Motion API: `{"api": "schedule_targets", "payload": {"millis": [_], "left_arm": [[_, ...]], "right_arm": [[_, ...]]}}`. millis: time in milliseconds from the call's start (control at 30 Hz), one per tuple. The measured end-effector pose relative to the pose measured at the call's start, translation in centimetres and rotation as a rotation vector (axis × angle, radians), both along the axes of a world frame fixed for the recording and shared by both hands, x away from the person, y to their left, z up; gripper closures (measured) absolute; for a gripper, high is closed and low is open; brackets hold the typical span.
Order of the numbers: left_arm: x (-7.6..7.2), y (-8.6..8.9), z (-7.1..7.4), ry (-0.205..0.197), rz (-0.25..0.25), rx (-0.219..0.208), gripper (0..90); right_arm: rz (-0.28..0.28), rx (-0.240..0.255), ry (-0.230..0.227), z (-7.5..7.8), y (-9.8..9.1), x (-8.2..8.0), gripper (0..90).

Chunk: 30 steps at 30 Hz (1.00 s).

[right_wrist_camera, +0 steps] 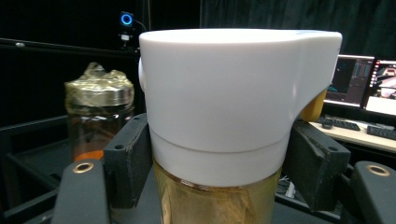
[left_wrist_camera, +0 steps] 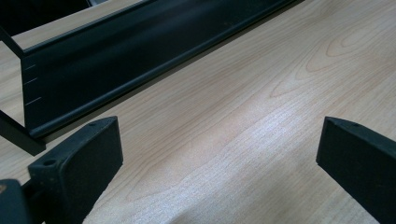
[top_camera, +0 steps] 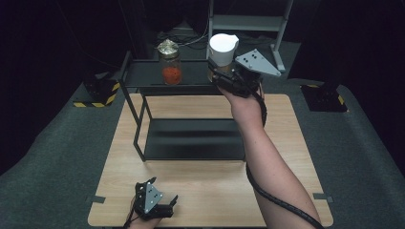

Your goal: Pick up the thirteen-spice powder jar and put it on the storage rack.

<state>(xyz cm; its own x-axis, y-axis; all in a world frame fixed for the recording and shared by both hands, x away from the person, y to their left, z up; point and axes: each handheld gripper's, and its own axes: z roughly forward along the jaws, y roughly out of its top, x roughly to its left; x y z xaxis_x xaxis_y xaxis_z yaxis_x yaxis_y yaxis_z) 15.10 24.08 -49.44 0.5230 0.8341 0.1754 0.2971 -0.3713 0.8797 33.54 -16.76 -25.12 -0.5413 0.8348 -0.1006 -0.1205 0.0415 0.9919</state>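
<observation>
the left gripper [top_camera: 165,204] rests at the near table [top_camera: 200,191] edge, jaws spread over bare wood and holding nothing. farther off, the right gripper [top_camera: 224,76] pinches the white-capped jar [top_camera: 222,50] at the black rack's [top_camera: 191,76] top shelf, beside the foil-topped jar [top_camera: 170,62]. setting it down and letting go seems left to do.

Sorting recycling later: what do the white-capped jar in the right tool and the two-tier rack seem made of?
White-capped jar: clear body, probably glass or clear plastic, amber contents showing through; its cap looks like matte white plastic, smooth and moulded. Two-tier rack: likely metal, matte black coating, thin straight bars.
</observation>
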Motion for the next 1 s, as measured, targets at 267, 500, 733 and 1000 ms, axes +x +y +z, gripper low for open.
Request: {"api": "schedule_targets", "payload": {"millis": [267,500,733,1000], "left_arm": [[0.0,0.1,0.0,-0.001,-0.004,-0.003,0.6],[0.0,0.3,0.0,0.003,-0.003,-0.01,0.6],[0.0,0.3,0.0,0.002,-0.003,-0.01,0.6],[-0.1,0.3,0.0,0.002,-0.002,-0.013,0.6]], "right_arm": [[-0.019,0.001,0.019,-0.1,0.5,1.1,29.7],[-0.019,0.018,0.048,-0.2,0.3,2.1,29.7],[-0.012,0.026,0.071,-0.3,0.3,2.5,29.7],[-0.009,0.04,0.083,-0.3,0.4,2.8,29.6]]}}
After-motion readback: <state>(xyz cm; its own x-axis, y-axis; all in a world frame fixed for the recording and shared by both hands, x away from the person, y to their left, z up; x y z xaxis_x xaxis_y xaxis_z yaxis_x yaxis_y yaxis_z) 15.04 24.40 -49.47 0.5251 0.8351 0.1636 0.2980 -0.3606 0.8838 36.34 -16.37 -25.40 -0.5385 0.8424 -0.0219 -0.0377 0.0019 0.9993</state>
